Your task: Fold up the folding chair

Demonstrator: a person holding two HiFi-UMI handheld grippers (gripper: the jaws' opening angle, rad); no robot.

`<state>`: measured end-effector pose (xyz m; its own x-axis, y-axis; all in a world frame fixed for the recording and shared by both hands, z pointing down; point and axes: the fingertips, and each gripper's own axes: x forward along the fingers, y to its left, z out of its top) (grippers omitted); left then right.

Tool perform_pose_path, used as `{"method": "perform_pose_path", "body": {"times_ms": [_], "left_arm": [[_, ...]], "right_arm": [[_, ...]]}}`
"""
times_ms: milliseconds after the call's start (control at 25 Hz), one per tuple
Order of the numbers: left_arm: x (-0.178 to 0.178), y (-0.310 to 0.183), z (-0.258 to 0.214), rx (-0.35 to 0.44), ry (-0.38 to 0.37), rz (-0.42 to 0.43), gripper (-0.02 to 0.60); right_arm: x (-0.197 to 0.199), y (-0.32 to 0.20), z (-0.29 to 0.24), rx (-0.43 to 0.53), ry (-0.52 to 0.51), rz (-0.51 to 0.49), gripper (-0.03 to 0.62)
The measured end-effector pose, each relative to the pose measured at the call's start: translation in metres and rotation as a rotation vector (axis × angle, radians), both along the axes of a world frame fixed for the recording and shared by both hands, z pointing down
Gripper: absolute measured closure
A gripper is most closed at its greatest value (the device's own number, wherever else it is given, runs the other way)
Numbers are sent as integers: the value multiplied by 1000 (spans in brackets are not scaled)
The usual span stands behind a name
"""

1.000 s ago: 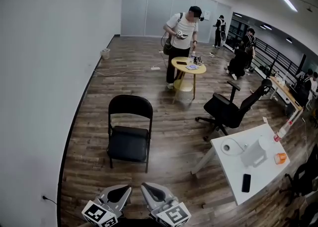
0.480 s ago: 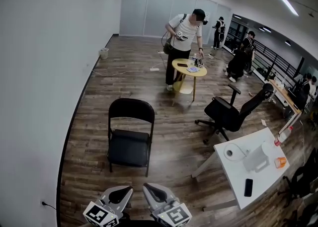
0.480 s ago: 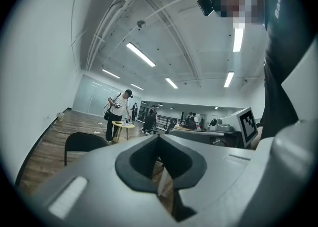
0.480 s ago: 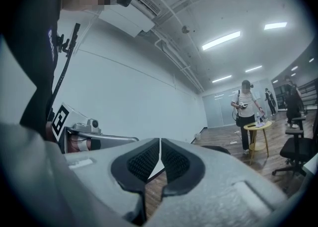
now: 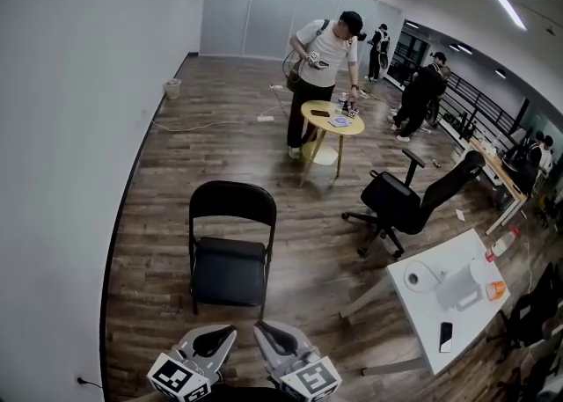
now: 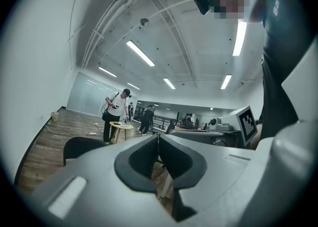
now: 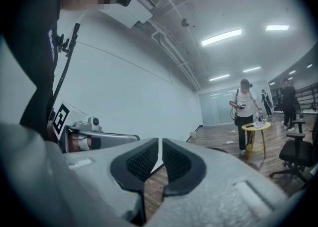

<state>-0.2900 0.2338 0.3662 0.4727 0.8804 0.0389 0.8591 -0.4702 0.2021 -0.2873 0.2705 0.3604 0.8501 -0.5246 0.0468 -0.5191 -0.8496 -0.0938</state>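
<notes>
The black folding chair (image 5: 230,246) stands unfolded on the wood floor, facing me, its seat down. My left gripper (image 5: 227,332) and right gripper (image 5: 262,329) are side by side at the bottom edge of the head view, short of the chair and apart from it. Both are shut with nothing between the jaws. In the left gripper view the left gripper (image 6: 158,136) points level, and the chair's back (image 6: 82,146) shows beyond its left side. Over the right gripper (image 7: 161,141) only a dark sliver of the chair (image 7: 217,149) shows.
A white wall (image 5: 70,171) runs along the left. Right of the folding chair stand a black office chair (image 5: 409,200) and a white desk (image 5: 440,325) with a paper roll and a phone. Farther back a person (image 5: 321,66) stands at a round yellow table (image 5: 332,119).
The view has moved forward, so the folding chair is closer and lower in the frame. Both grippers keep their place at the bottom edge, still shut.
</notes>
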Motion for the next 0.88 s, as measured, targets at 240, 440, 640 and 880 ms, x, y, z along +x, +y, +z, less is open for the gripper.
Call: {"method": "perform_pose_path", "body": {"times_ms": [240,440,640,880], "left_arm": [[46,-29,0,-7,-6,0,571],[77,-48,3,-15,-30,-24,560],[101,-51,7,-24,-53,-52,538],[123,-34,19,4,-58,-74,526]], "right_arm": [[42,-27,-2,-19,-13,16,571],[69,-37,-1,-33,-9,45,565],[91,-30,0,-46,-17,59,562],[120,-9,12,-24,-30,35,556]]}}
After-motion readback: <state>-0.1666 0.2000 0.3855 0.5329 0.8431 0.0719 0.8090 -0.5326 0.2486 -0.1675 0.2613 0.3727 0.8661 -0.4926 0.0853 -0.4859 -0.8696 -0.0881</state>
